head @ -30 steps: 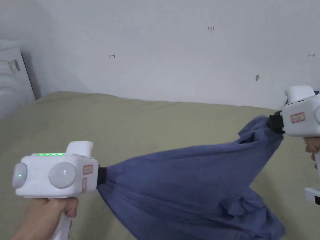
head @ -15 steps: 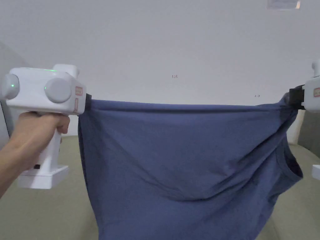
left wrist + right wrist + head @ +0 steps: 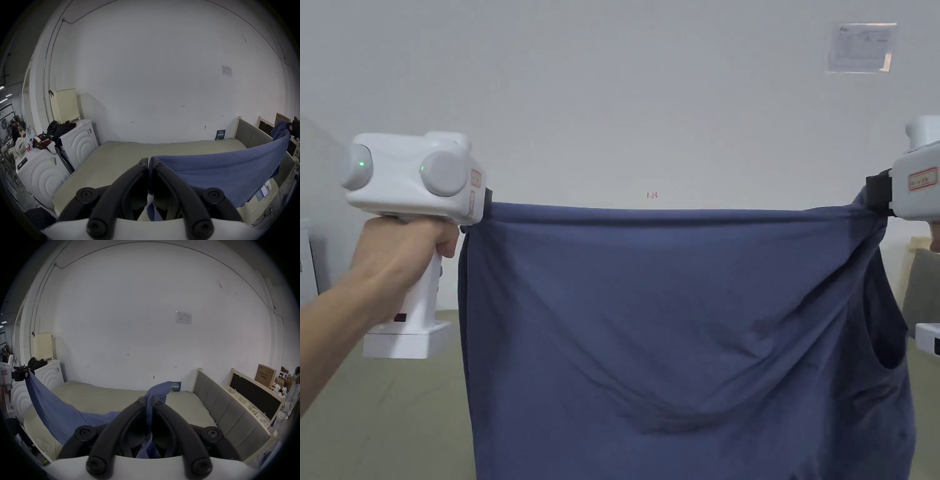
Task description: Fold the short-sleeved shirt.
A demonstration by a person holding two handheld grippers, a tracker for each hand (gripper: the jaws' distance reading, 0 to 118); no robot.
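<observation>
Blue short-sleeved shirt (image 3: 675, 325) of soft, finely wrinkled knit, held spread as a broad hanging sheet in front of the white wall (image 3: 612, 94) and above the olive-covered bed (image 3: 123, 155). Its upper edge runs taut and nearly level between the two tools; below that edge the cloth sags in shallow curved folds. Left gripper (image 3: 148, 164): white moulded pistol-shaped body with rounded knobs, black curved jaws clenched on the shirt's upper corner at the wall's left side. Right gripper (image 3: 148, 398): same build, jaws pinched together on bunched blue fabric at the shirt's opposite corner. A rounded opening, probably an armhole or the neck, hangs just below the right gripper; the head view is too oblique to decide. A rectangular paper sheet (image 3: 860, 48) is fixed high on the wall, above the shirt's right half. A padded grey headboard (image 3: 227, 408) with pale wooden posts meets the wall at the bed's right end.
</observation>
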